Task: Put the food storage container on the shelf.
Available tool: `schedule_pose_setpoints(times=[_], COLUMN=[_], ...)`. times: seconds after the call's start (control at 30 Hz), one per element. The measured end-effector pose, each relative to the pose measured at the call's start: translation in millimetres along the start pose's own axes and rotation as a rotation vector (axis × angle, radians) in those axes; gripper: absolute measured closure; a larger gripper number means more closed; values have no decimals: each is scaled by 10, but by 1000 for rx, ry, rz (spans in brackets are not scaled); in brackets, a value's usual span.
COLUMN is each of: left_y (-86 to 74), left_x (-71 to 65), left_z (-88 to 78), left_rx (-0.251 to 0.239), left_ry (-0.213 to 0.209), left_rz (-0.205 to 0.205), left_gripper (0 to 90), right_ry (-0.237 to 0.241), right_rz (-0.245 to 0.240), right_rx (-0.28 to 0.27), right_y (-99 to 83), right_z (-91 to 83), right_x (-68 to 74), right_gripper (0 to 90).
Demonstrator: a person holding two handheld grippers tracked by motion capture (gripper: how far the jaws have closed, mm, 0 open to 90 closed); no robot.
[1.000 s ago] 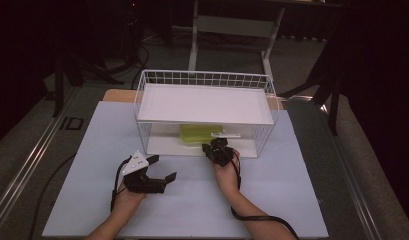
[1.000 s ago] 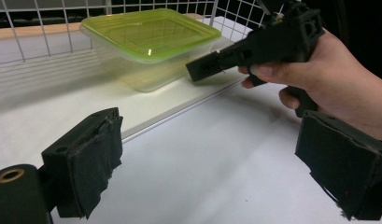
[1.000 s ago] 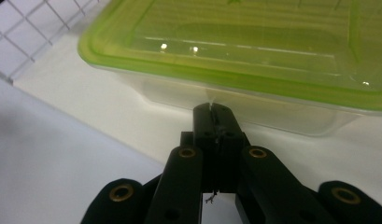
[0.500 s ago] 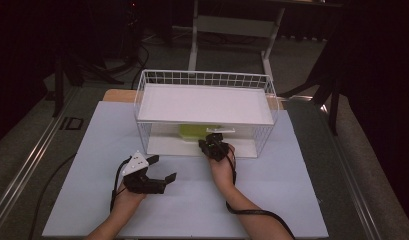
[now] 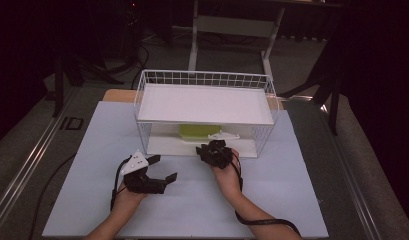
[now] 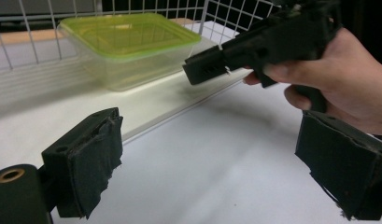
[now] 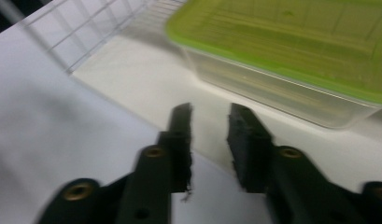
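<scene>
A clear food container with a green lid (image 5: pixel 200 132) is seen on the lower white shelf (image 5: pixel 167 146) of a white wire rack (image 5: pixel 206 80), under the rack's upper white board (image 5: pixel 207 104); it sits upright towards the middle of that lower level, with its lid on. In the left gripper view the container (image 6: pixel 128 44) is shown standing back from the shelf's front edge, and in the right gripper view the container (image 7: pixel 291 60) lies just ahead of the jaws, apart from them. The right gripper (image 5: pixel 215 150) is held at the front edge of the lower shelf, pointed into the rack towards the container. Its jaws have just been opening — in the right gripper view the right gripper (image 7: pixel 209 140) is seen with a narrow gap between the two black pads, and nothing is caught between them. The left gripper (image 5: pixel 159 167) is rested on the pale sheet (image 5: pixel 292 190) covering the table, to the left of the other hand and well short of the rack. In its own view the left gripper (image 6: pixel 202 172) is shown with its jaws spread wide and nothing gripped — bare sheet lies between the pads. A small white object (image 5: pixel 223 135) is seen on the lower shelf just right of the container; what it is cannot be told.
</scene>
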State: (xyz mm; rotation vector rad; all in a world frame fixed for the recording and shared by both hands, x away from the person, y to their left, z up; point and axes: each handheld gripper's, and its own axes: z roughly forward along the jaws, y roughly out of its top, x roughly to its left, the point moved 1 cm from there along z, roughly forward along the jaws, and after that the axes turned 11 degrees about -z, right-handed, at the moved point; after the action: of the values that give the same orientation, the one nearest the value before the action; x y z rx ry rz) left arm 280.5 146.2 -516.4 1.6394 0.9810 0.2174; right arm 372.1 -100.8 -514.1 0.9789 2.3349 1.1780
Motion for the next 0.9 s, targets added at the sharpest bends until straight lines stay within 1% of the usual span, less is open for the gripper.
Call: schedule_pose_setpoints(times=[0.03, 0.07, 0.1, 0.13, 0.17, 0.2, 0.27, 0.33, 0.4, 0.43, 0.47, 0.5, 0.57, 0.6, 0.63, 0.67, 0.7, 0.77, 0.8, 0.83, 0.9], left_y=[16, 16, 48, 69, 88, 105, 136, 161, 189, 205, 219, 230, 247, 247, 256, 256, 256, 256, 256, 254, 245], left_x=[-7, -7, -22, -33, -51, -69, -105, -129, -148, -159, -167, -175, -189, -189, -193, -196, -196, -194, -190, -186, -183], left_z=[-5, -5, -9, -11, -13, -12, -5, -2, -15, -21, -30, -39, -54, -54, -66, -79, -79, -91, -101, -112, -134], left_rx=[-6, -6, -11, -12, -11, -15, -6, -2, -21, -15, -17, -20, -16, -16, -11, -16, -16, -18, -17, -15, -12], left_ry=[-2, -2, -5, -9, -13, -18, -26, -30, -37, -33, -34, -40, -43, -43, -49, -46, -46, -47, -55, -58, -60], left_rz=[-2, -2, -4, 0, 7, 14, 28, 29, 22, 25, 32, 35, 42, 42, 38, 48, 48, 48, 38, 33, 33], left_gripper=[83, 83, 83, 83, 83, 83, 83, 83, 83, 83, 83, 83, 82, 82, 82, 81, 75, 75, 75, 75, 75], right_ry=[-10, -10, -29, -26, -32, -22, -8, 20, 17, 21, 38, 44, 63, 63, 77, 81, 81, 76, 75, 83, 79], right_rz=[-21, -21, -50, -64, -66, -61, -56, -59, -81, -80, -75, -67, -60, -60, -70, -71, -71, -86, -88, -85, -95], right_rx=[-4, -4, -16, -32, -36, -49, -62, -71, -99, -106, -118, -124, -129, -129, -133, -135, -135, -125, -119, -122, -109], right_y=[-4, -4, -9, -12, -15, -23, -34, -45, -53, -53, -52, -53, -58, -58, -76, -87, -87, -115, -132, -155, -184], right_z=[-31, -31, -82, -147, -182, -220, -279, -339, -415, -438, -465, -492, -545, -545, -602, -626, -626, -670, -689, -715, -752], right_x=[20, 20, 43, 60, 72, 76, 82, 78, 72, 67, 54, 48, 38, 38, 44, 51, 51, 73, 81, 89, 103], right_gripper=[651, 651, 623, 542, 509, 459, 351, 297, 256, 245, 224, 205, 196, 196, 176, 177, 177, 177, 179, 179, 178])
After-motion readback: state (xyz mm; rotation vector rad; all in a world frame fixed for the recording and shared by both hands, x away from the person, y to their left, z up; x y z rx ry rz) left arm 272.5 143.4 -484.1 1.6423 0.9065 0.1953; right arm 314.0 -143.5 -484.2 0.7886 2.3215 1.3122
